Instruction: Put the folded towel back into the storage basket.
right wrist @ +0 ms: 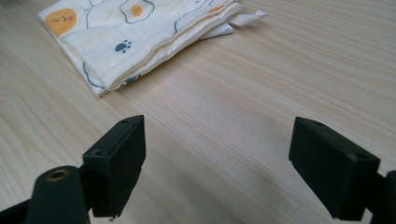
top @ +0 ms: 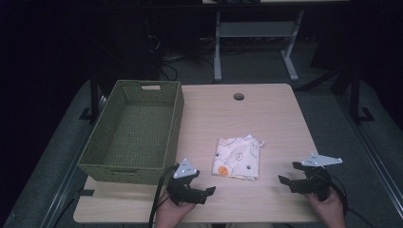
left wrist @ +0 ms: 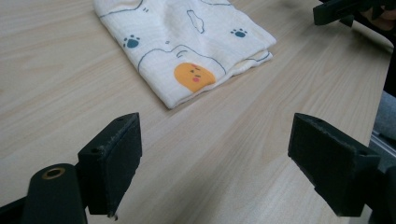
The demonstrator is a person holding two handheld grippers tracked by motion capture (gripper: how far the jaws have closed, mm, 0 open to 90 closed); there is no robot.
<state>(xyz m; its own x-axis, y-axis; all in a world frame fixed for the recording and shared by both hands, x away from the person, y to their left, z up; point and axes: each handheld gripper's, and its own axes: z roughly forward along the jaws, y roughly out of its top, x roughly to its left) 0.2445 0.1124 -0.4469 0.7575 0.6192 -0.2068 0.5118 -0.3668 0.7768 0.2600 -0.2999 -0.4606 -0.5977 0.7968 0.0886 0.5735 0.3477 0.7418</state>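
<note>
Nothing is held between the jaws of the left gripper (top: 207, 192), which are spread wide over bare wood, and the jaws of the right gripper (top: 288, 175) are spread just as wide and equally empty. Both grippers are kept low near the front edge of the table (top: 275, 118), pointed inward toward each other. Between them, a little farther in, a folded cloth (top: 238, 158) printed with paw marks and an orange face is laid flat on the wood, apart from both grippers. A green woven basket (top: 176, 118) is set at the left side, with nothing seen inside. The approach to the cloth is judged to be the step in hand; next, an edge must be reached and pinched, probably for transfer to the basket.
</note>
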